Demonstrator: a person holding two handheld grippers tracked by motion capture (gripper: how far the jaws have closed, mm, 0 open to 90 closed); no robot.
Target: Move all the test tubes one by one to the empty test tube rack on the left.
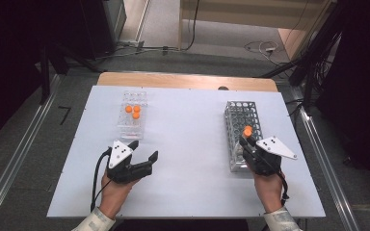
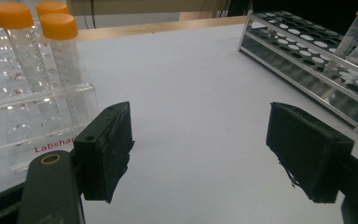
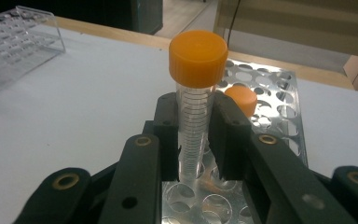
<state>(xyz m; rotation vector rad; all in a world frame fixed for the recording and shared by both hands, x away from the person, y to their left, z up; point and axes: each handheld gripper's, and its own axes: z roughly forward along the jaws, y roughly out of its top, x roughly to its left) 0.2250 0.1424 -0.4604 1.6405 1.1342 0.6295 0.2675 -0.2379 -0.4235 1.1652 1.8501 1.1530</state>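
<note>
My right gripper (image 1: 247,140) (image 3: 195,122) is shut on a clear tube with an orange cap (image 1: 247,130) (image 3: 198,58), held upright over the near end of the metal rack (image 1: 235,126) (image 3: 279,100). A second orange-capped tube (image 3: 242,100) stands in that rack just behind it. My left gripper (image 1: 144,148) (image 2: 205,140) rests open on the white table top, with nothing between its pads (image 2: 109,140). Ahead of it to the left, a clear plastic rack (image 1: 131,129) (image 2: 37,123) holds three orange-capped tubes (image 1: 133,111) (image 2: 60,51).
The white board (image 1: 192,163) lies on a wooden table with its far edge (image 1: 183,80) showing. The metal rack (image 2: 307,60) shows at the upper right of the left gripper view. Cables and dark equipment stand on the floor beyond the table.
</note>
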